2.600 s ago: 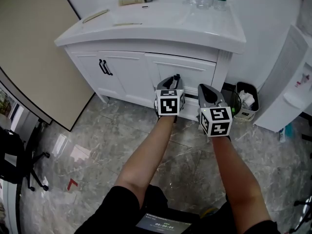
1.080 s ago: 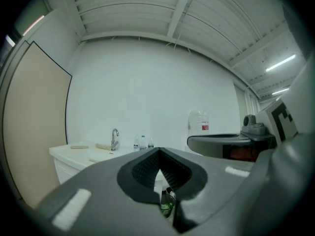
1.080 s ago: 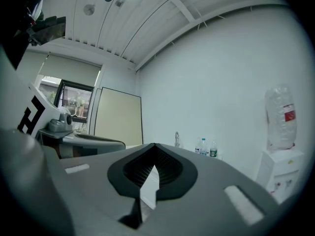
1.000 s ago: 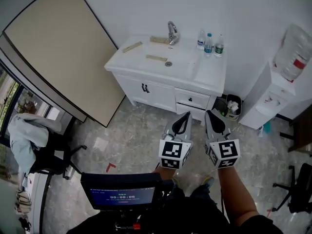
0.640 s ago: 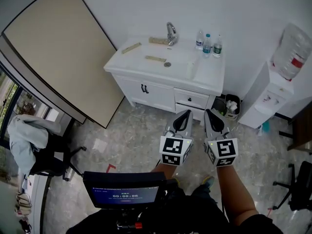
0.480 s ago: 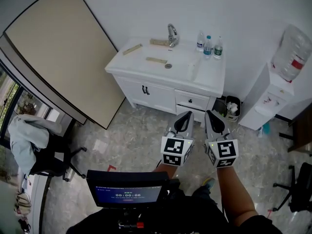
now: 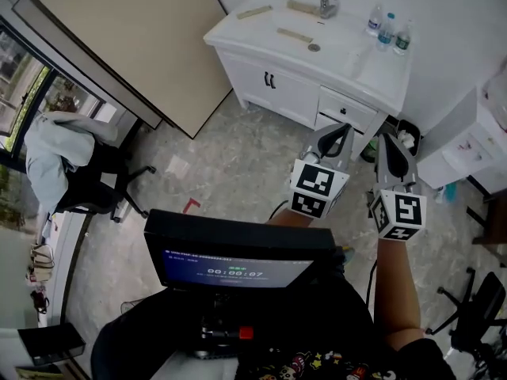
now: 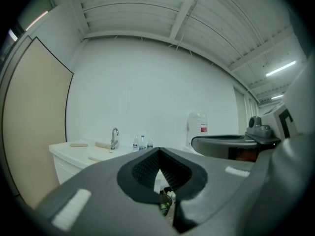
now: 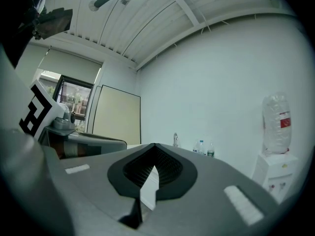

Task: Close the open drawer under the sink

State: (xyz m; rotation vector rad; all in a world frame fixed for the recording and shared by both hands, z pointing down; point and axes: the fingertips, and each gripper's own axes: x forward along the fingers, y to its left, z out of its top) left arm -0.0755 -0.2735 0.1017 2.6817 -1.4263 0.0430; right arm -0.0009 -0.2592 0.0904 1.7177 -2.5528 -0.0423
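Well clear of the sink cabinet, left hand-held gripper and right hand-held gripper sit closed, empty.

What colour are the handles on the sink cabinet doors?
The handles are black; the head view shows them best.

Sink cabinet at 1 o'clock, bottles on its right end. Monitor at 6 o'clock, chair at 9.

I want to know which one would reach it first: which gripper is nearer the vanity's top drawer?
Left. The left gripper points straight at the top drawer; the right gripper sits off to its right, by the bin. Neither touches it.
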